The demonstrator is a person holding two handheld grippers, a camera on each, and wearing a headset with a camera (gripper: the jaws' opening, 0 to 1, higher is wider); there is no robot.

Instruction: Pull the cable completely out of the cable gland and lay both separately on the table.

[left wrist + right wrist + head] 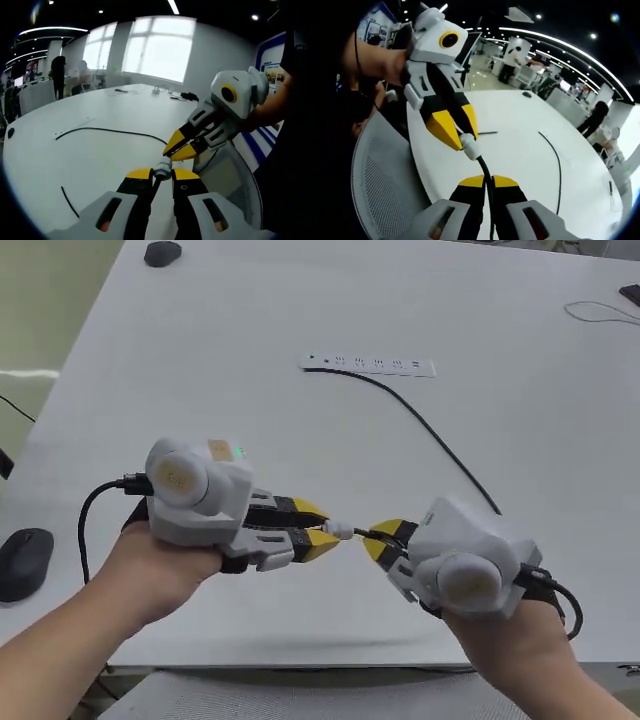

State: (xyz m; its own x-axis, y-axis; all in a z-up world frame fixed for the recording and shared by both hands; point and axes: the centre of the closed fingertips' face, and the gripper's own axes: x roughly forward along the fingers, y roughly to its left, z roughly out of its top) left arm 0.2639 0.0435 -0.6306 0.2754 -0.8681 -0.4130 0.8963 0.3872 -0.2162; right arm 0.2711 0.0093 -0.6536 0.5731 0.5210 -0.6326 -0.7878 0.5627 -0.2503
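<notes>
Head view: left claw point(322, 537) is clamped on the gland point(343, 531). Right claw point(380, 538) is pinched shut on the cable point(360, 534) just beside it. Both parts are in the air over the near edge of the tabletop point(250, 420), touching nothing on it.

Progress, my read: early. Grips are set, but the cable is still seated in the gland and I see no gap between them. Left to do: pull it fully out, then lay the two down apart.

Right gripper view: the gland point(469, 146) is a small white plastic piece, rounded and smooth, between the left claw's yellow tips. The cable point(487, 180) is thin, black and round with a rubbery-looking jacket, running from the gland down between my jaws. I can't tell how much cable trails behind the right claw.

Left gripper view: the gland point(162, 168) shows a glossy rounded end. Tabletop is matte white and smooth. Power strip point(368, 364) lies toward the far edge, well apart.
</notes>
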